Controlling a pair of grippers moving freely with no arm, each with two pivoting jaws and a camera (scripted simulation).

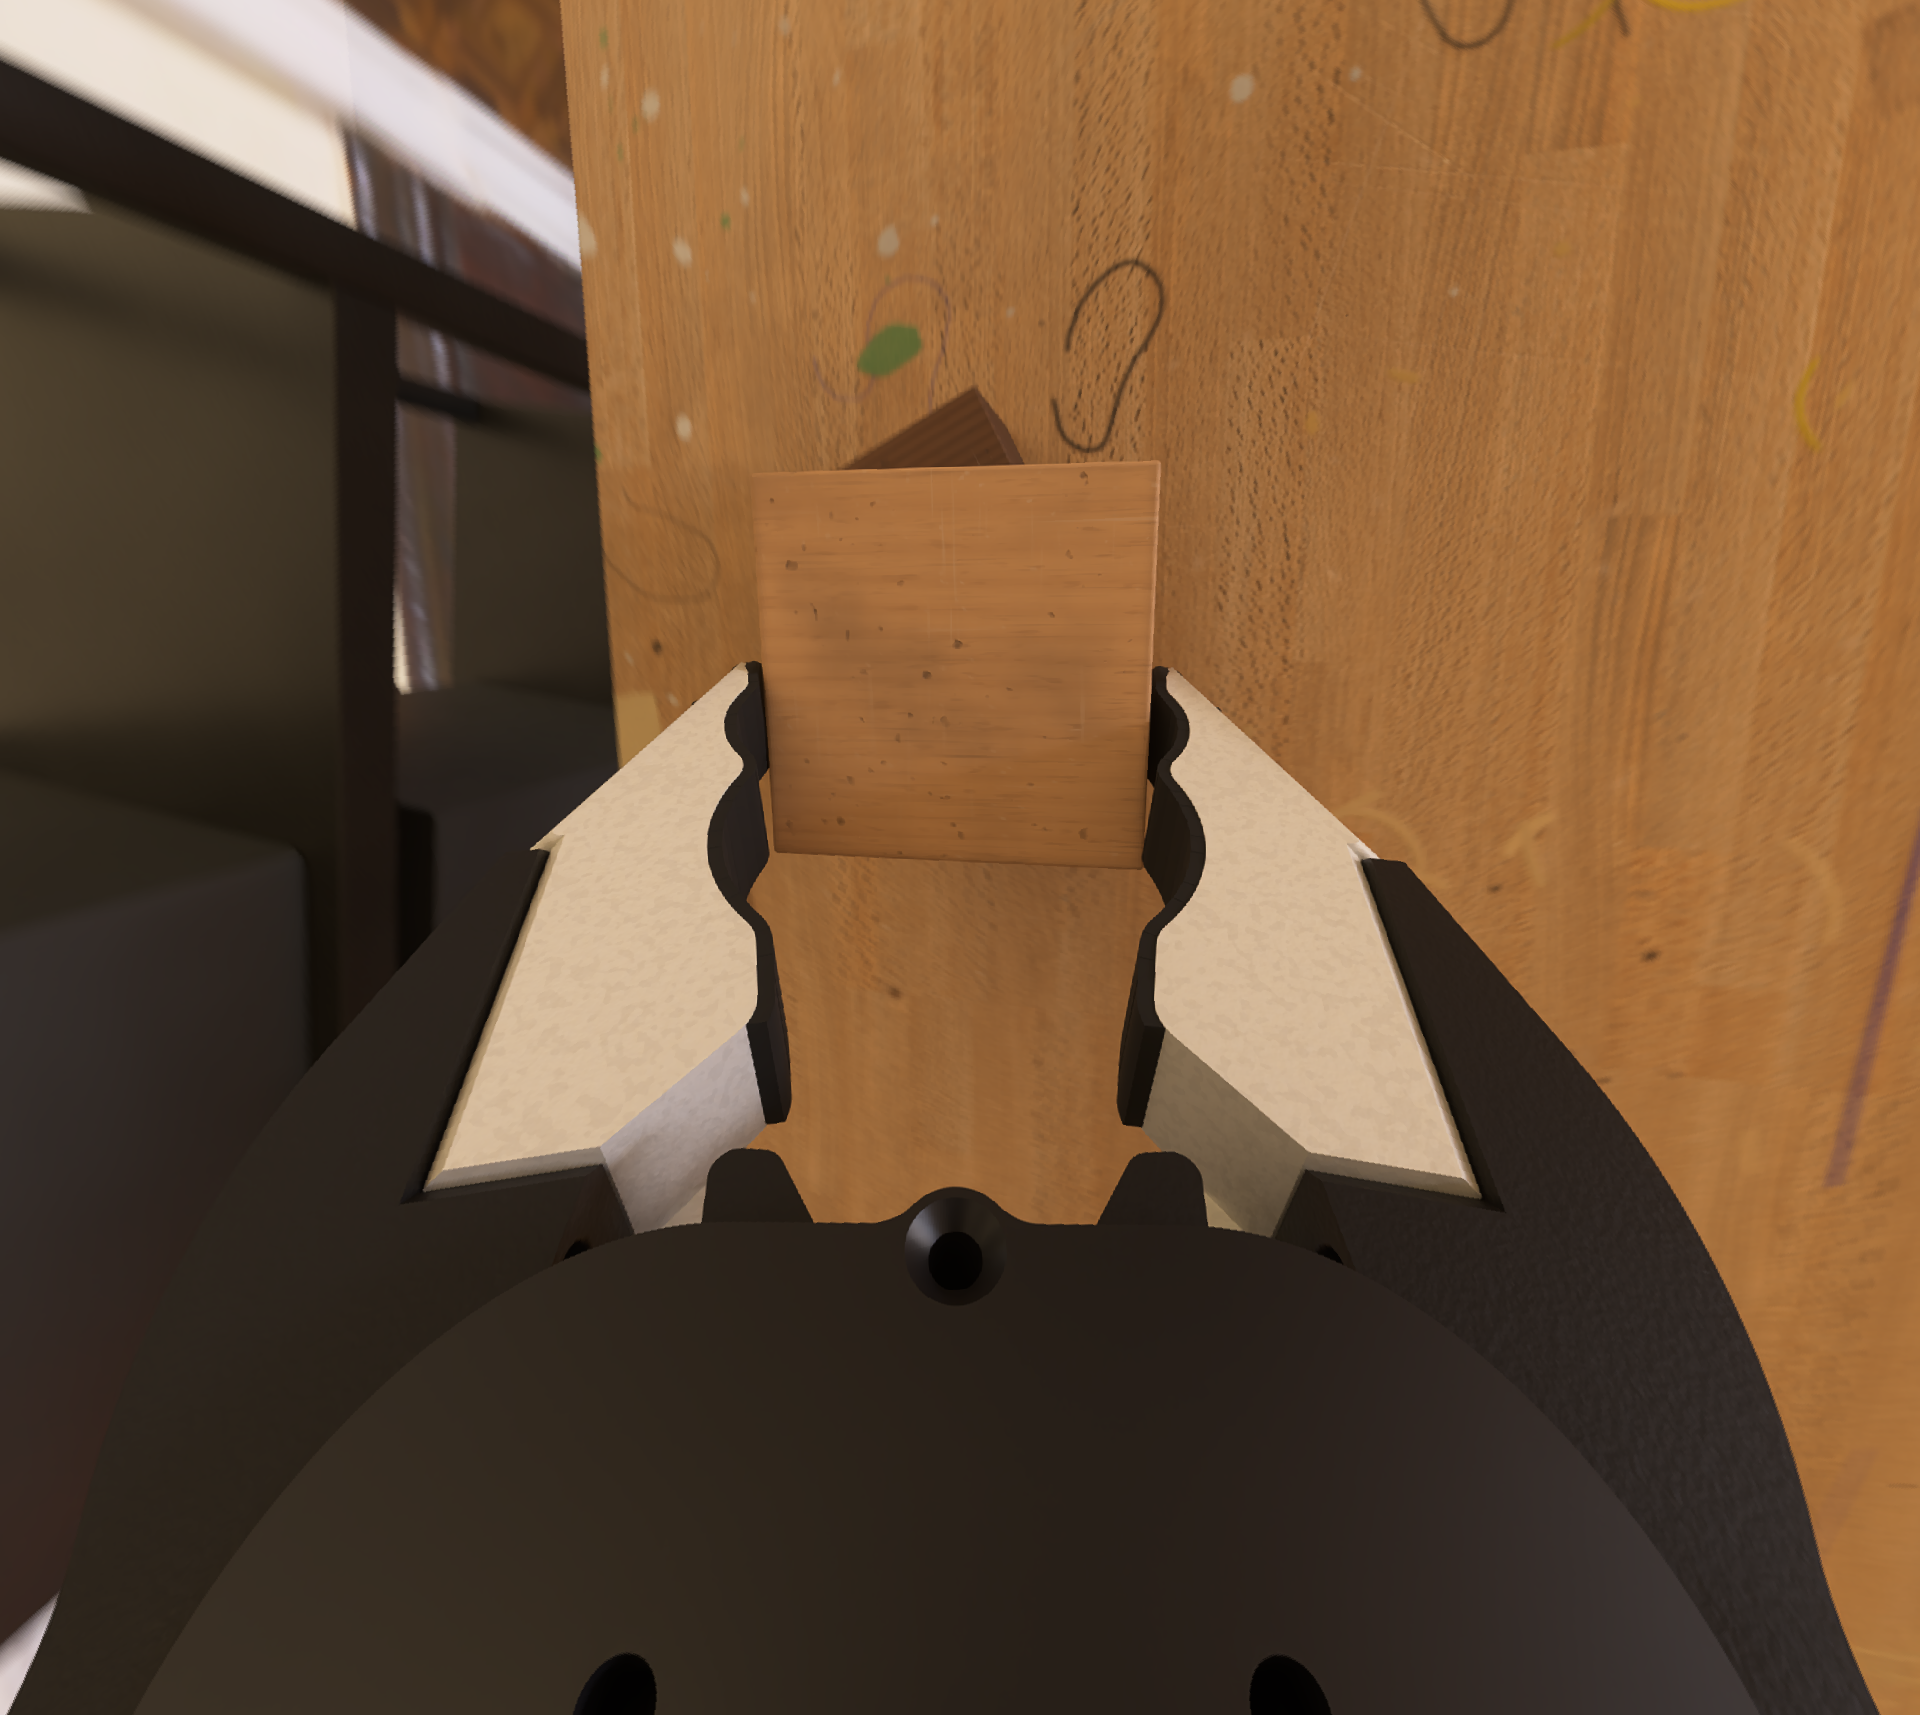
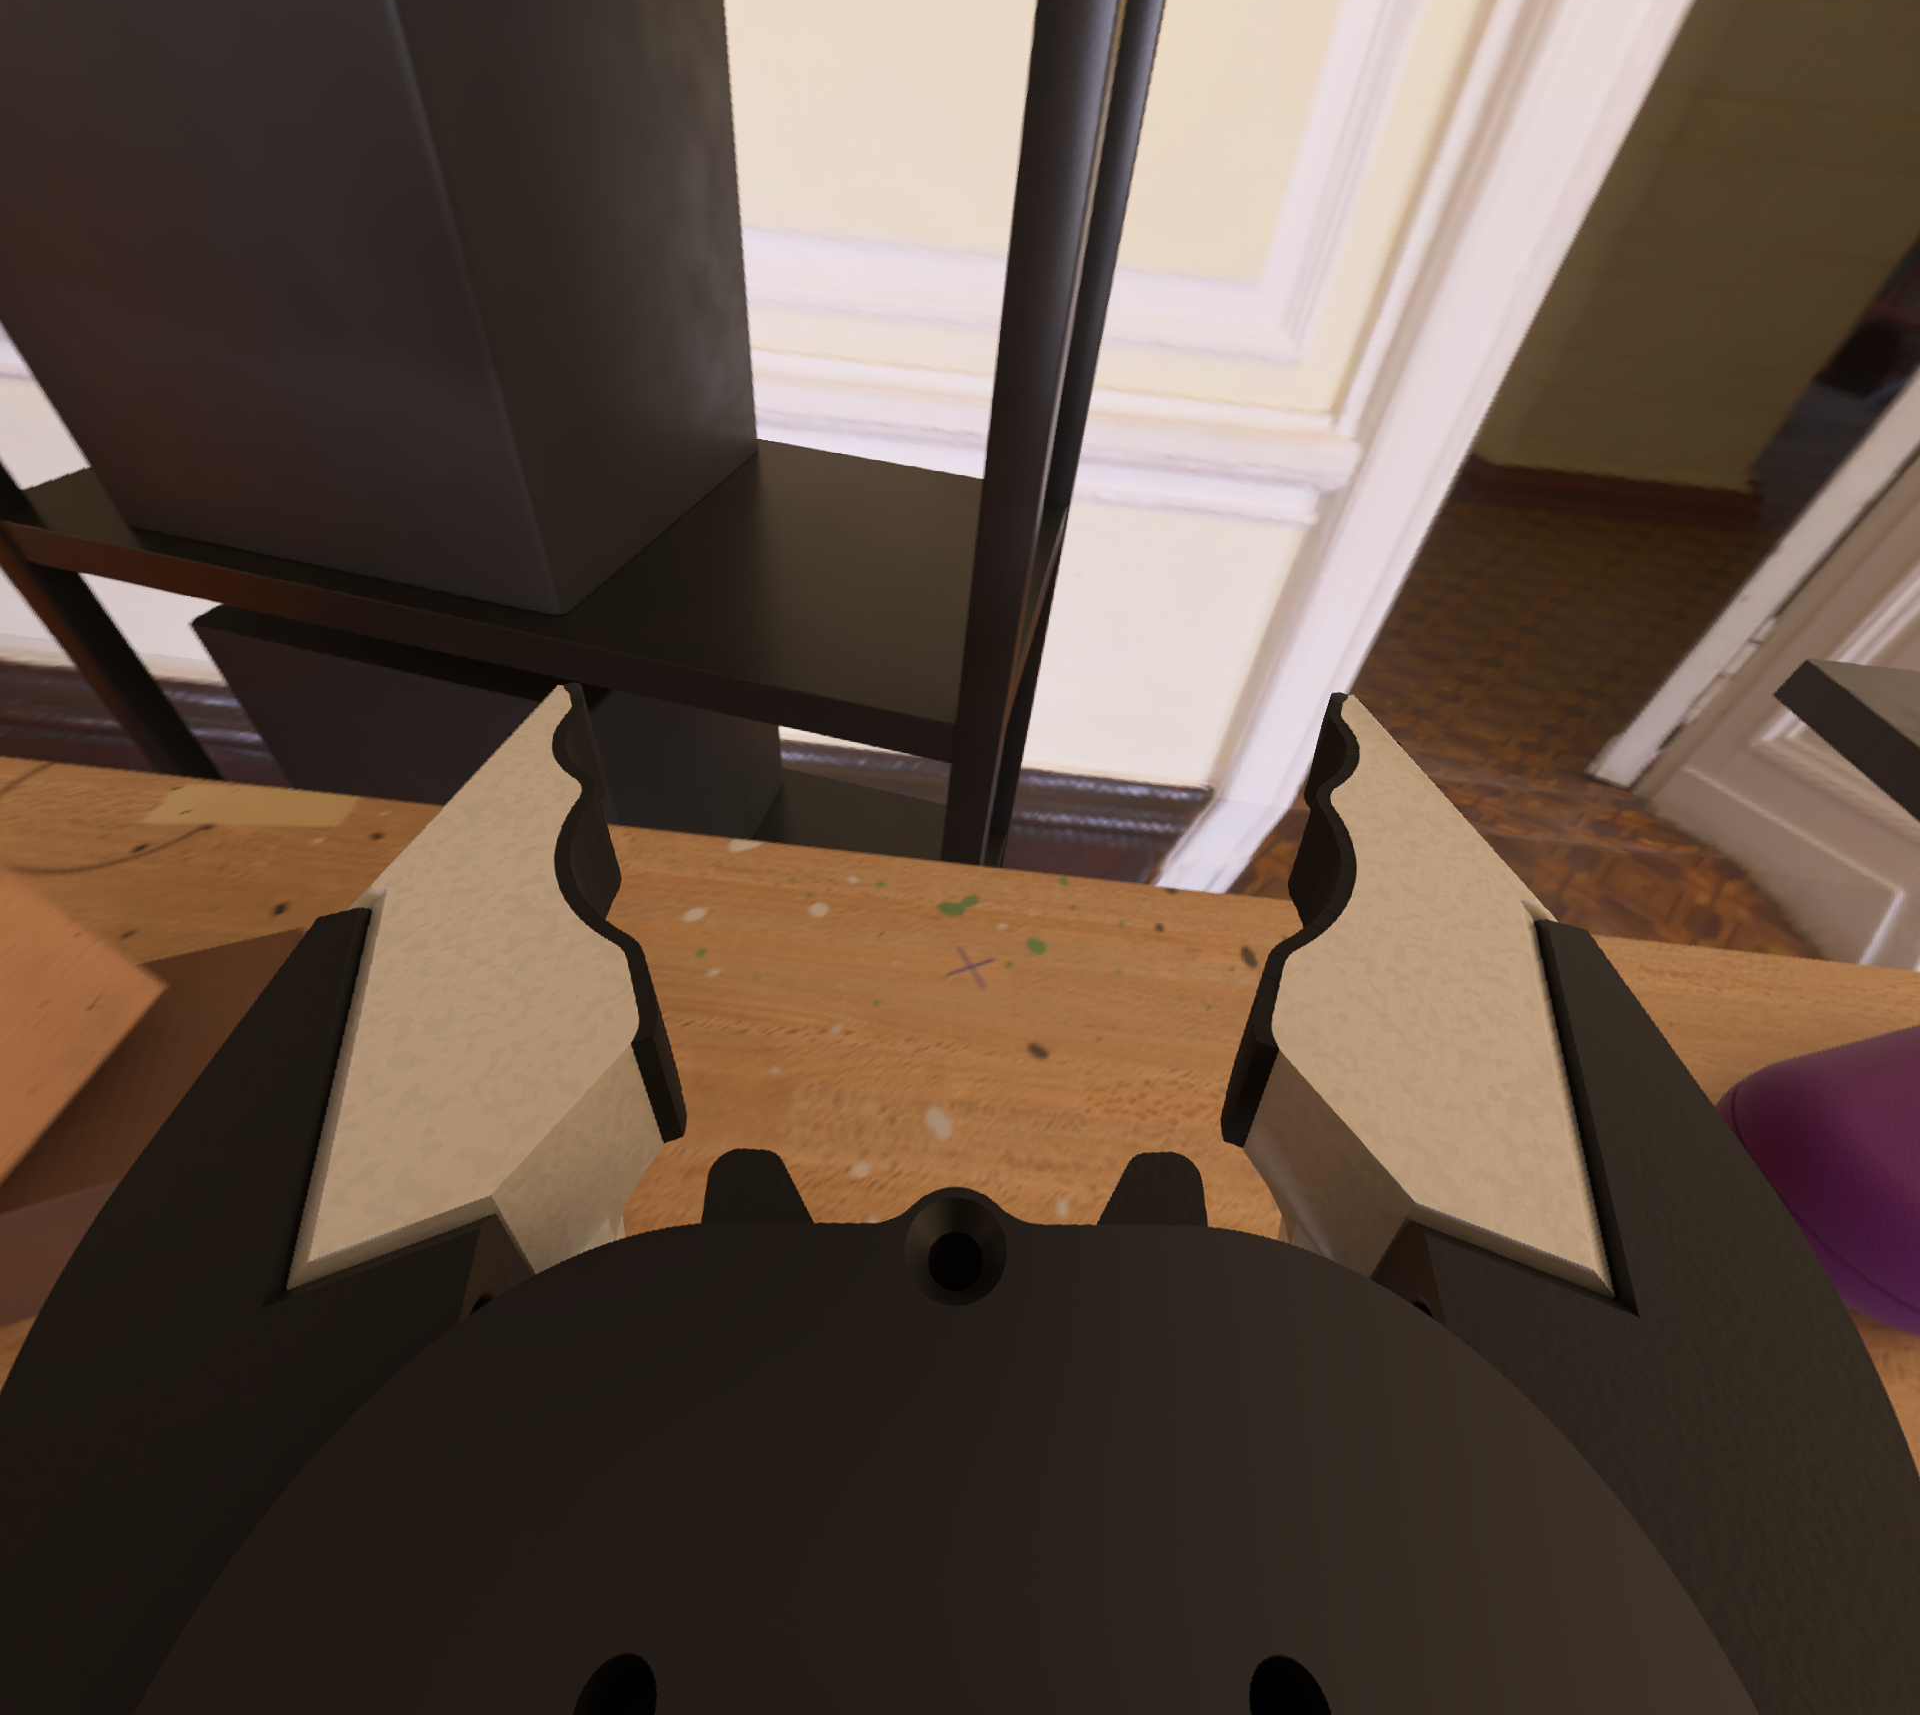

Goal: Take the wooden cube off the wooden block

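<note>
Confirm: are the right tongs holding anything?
No. In the right wrist view the right tongs stand wide open, with only bare paint-flecked wooden tabletop between the fingers.

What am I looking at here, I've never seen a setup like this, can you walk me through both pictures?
Each picture comes from a camera mounted on a two-finger gripper, looking forward along its fingers. The dark rounded shape at the bottom is the gripper's own body; the pale wedges are its fingers.

In the left wrist view, the left gripper looks down at a paint-flecked wooden table. Its jaws are closed against both sides of the wooden cube. A darker wooden block peeks out just beyond the cube; whether the cube is touching it cannot be told.

In the right wrist view, the right gripper is over the same table with its jaws wide apart, holding nothing. A purple object lies at the right edge, and a dark shelf stands behind the table.
</note>
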